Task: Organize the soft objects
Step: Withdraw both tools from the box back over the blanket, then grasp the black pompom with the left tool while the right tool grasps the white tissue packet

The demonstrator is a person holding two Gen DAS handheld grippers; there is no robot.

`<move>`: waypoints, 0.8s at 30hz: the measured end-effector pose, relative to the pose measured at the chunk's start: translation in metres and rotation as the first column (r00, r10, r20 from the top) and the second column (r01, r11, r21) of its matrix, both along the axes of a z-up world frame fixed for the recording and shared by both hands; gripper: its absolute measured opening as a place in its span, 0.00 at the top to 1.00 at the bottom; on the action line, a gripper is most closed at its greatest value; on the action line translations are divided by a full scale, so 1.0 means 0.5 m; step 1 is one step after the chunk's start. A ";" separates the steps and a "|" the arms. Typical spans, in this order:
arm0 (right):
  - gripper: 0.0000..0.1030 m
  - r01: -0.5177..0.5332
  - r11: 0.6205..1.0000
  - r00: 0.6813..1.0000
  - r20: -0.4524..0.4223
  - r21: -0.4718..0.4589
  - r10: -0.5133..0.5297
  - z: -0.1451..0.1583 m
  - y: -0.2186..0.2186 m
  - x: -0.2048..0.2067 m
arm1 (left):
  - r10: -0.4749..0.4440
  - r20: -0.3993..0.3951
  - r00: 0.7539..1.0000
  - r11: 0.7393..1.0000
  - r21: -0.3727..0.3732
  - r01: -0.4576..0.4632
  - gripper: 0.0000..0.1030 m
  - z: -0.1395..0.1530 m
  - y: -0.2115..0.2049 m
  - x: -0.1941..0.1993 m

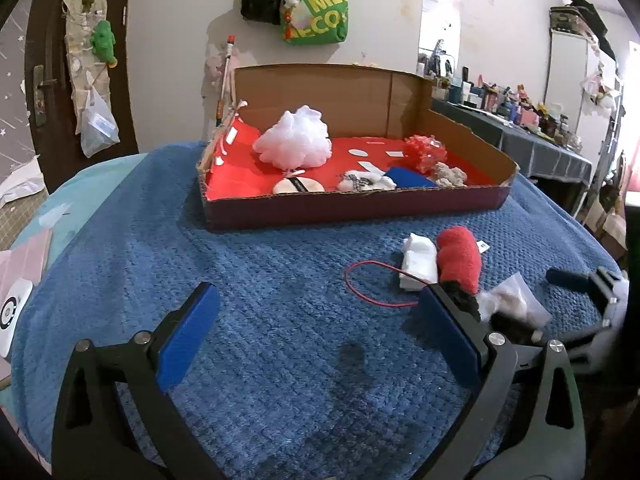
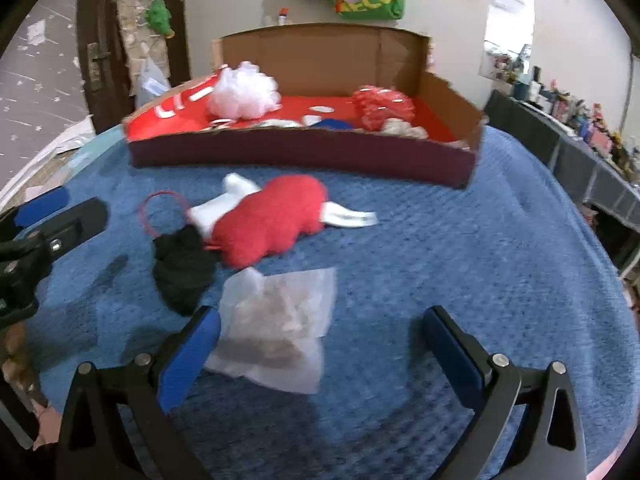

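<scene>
A cardboard box (image 1: 352,204) with a red lining holds a white mesh puff (image 1: 296,138), a red mesh puff (image 1: 426,152), a blue item (image 1: 412,178) and small plush pieces. On the blue blanket lie a red plush (image 1: 460,260), a white foam block (image 1: 418,262), a black soft item (image 2: 182,268) and a clear bag of stuffing (image 2: 276,328). My left gripper (image 1: 320,320) is open and empty, left of the red plush. My right gripper (image 2: 320,340) is open, its fingers either side of the clear bag. The box (image 2: 304,152) and red plush (image 2: 276,220) show in the right view too.
A red string loop (image 1: 360,280) lies beside the foam block. The blue blanket (image 1: 240,280) covers a round table. A door and hanging bags (image 1: 316,12) are behind. A cluttered side table (image 1: 520,120) stands at the right.
</scene>
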State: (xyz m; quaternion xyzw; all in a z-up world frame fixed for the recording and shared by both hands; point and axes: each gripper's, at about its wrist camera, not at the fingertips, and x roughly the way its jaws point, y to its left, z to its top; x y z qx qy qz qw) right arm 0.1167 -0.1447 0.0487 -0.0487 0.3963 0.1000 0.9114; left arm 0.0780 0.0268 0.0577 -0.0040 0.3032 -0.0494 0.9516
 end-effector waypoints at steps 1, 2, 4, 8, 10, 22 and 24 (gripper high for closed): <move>0.00 0.024 1.000 1.000 0.009 -0.001 -0.024 0.004 -0.014 0.002 | -0.015 -0.007 1.000 1.000 -0.004 0.015 0.01 -0.002 -0.004 0.001; 0.00 0.044 0.999 0.999 0.014 0.005 -0.044 0.007 -0.030 0.004 | -0.025 -0.013 1.000 1.000 -0.009 0.025 0.01 -0.002 -0.006 0.003; 0.00 0.061 0.998 0.998 0.006 0.029 -0.061 0.011 -0.057 0.009 | -0.067 -0.032 0.997 0.997 -0.034 0.066 0.01 -0.005 -0.015 0.006; 0.00 0.008 0.986 1.000 -0.020 0.165 -0.005 0.020 -0.099 0.006 | -0.134 -0.051 0.990 0.990 -0.056 0.131 0.01 -0.008 -0.033 0.008; 0.00 -0.019 0.979 0.999 -0.021 0.205 0.024 0.023 -0.110 0.001 | -0.172 -0.056 0.983 0.984 -0.046 0.170 0.01 -0.009 -0.046 0.008; 0.00 -0.069 0.968 0.997 -0.027 0.242 0.077 0.018 -0.117 -0.010 | -0.241 -0.148 0.959 0.969 0.017 0.246 0.01 -0.045 -0.099 0.037; 0.00 -0.067 0.967 0.997 -0.024 0.245 0.075 0.020 -0.118 -0.009 | -0.228 -0.165 0.960 0.972 0.018 0.235 0.02 -0.052 -0.095 0.042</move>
